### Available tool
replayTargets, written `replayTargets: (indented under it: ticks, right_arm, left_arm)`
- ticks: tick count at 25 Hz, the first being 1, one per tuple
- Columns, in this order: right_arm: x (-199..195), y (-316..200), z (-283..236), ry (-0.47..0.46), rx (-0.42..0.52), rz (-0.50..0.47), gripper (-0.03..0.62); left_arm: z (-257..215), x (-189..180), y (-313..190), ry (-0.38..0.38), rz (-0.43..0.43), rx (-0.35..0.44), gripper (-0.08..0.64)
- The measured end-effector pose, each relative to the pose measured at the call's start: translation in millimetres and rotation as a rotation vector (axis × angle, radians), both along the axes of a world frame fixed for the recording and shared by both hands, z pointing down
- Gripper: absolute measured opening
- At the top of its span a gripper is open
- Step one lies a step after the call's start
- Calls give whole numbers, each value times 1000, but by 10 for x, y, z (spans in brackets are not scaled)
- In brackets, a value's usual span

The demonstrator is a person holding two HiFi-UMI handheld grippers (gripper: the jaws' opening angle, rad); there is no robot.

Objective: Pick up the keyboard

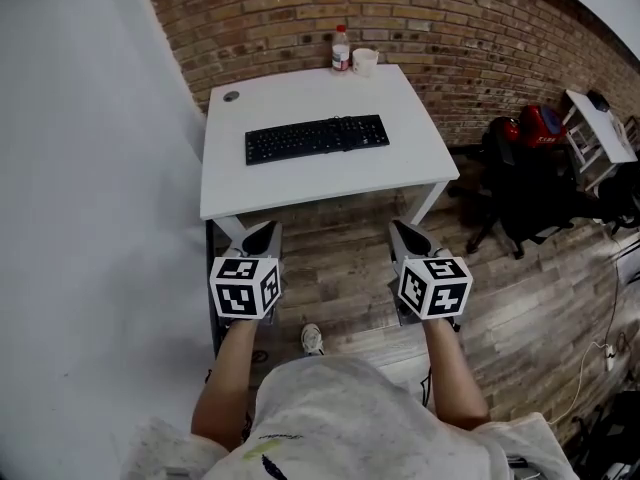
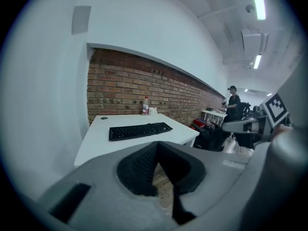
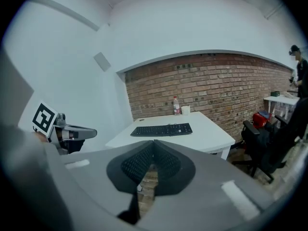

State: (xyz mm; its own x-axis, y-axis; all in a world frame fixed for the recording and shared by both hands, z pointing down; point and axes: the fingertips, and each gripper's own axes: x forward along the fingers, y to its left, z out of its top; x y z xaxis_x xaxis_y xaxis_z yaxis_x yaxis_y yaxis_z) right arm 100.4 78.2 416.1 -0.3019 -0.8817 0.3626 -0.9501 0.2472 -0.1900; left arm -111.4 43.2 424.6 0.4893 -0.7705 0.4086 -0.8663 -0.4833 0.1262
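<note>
Plainly, the fingers (image 2: pixel 139 165) of the left gripper (image 1: pixel 262 236) are clenched together on nothing, and the right gripper (image 1: pixel 408 236) is pressed closed and empty too. Both hang over the wooden floor (image 1: pixel 340 263), short of the white counter (image 1: pixel 300 183). The black keyboard (image 1: pixel 316 138) lies flat on it, well apart from both grippers. A bottle (image 1: pixel 341 50) and a cup (image 1: pixel 365 61) stand at its far edge.

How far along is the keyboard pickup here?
Nothing done yet: the keyboard lies flat on the white table, untouched. In hand: nothing; the left tool and right tool are both shut and empty, short of the table. Left: reach, grip, lift.
</note>
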Motion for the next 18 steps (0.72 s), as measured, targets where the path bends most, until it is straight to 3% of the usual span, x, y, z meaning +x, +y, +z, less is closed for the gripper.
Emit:
replayTargets:
  ticks: [18]
  right_arm:
    - [-405,-967,-29,36,-31,96,8]
  left_arm:
    - [189,-535,-1087,57,52,-53,-6]
